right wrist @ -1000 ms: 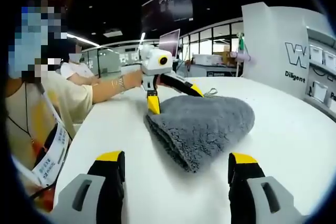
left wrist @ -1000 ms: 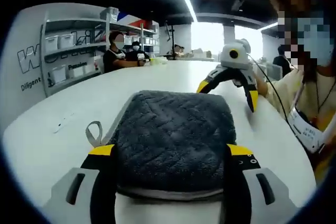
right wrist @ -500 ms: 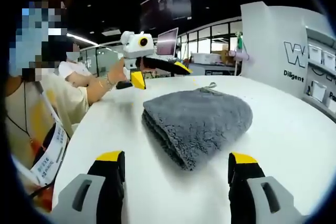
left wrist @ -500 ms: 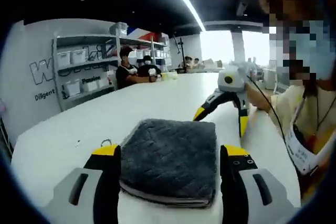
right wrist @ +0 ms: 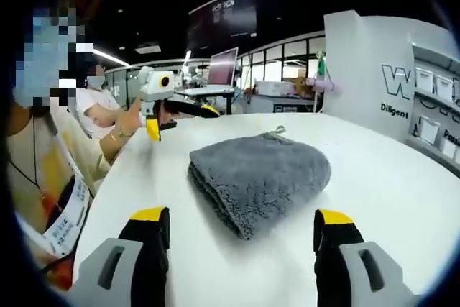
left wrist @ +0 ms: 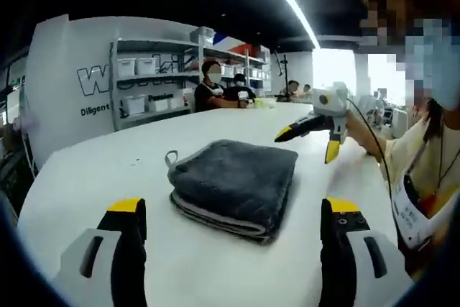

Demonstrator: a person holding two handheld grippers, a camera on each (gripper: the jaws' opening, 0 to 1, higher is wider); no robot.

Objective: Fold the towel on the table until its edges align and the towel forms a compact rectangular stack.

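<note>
A dark grey towel [left wrist: 233, 183] lies folded in a thick rectangular stack on the white table [left wrist: 86, 177], its hang loop [left wrist: 171, 157] at the far left corner. My left gripper [left wrist: 234, 208] is open and held back from the towel's near edge, holding nothing. Past the towel's right corner hovers my right gripper [left wrist: 307, 143], open and off the cloth. In the right gripper view the same towel [right wrist: 255, 177] shows its rounded fold, and my right gripper [right wrist: 241, 215] stands open short of it. My left gripper [right wrist: 181, 121] hangs open above the table [right wrist: 388, 192], beyond the towel.
White shelves with storage bins [left wrist: 147, 91] line the wall on the left. Several people [left wrist: 215, 91] sit at the table's far end. The person [left wrist: 424, 170] holding the grippers stands at the table's edge. A monitor [right wrist: 223, 66] stands behind the table.
Both grippers have drawn back from the towel. The left gripper no longer straddles it, and the right gripper has moved off its corner. The towel lies still in its folded stack.
</note>
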